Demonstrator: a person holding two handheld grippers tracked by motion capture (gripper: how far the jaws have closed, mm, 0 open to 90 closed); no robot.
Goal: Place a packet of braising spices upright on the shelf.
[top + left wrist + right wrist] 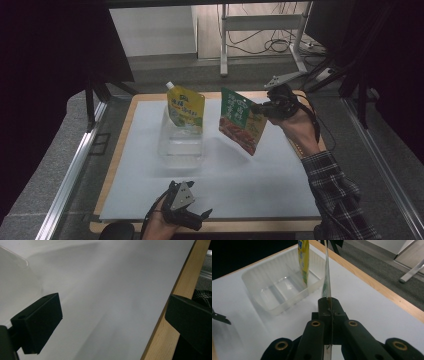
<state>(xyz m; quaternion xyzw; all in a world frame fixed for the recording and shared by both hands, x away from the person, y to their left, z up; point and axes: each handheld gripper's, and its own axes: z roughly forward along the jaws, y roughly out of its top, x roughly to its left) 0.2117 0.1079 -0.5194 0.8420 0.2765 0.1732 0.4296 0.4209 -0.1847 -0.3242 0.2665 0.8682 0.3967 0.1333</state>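
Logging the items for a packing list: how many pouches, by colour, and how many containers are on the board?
Yellow spouted pouch, standing in the tray: 1
Green pouch, held by the right gripper: 1
Clear plastic tray: 1
Total: 3

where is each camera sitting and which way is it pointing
High view: above the person's side, facing forward and down on the white board; both forearms and grippers show.
Left gripper view: on the left gripper, facing the board; its spread jaws show.
Right gripper view: on the right gripper, facing the clear tray; jaws pinch the green pouch.
Shared: high and right gripper views show the tray, green pouch and yellow pouch.
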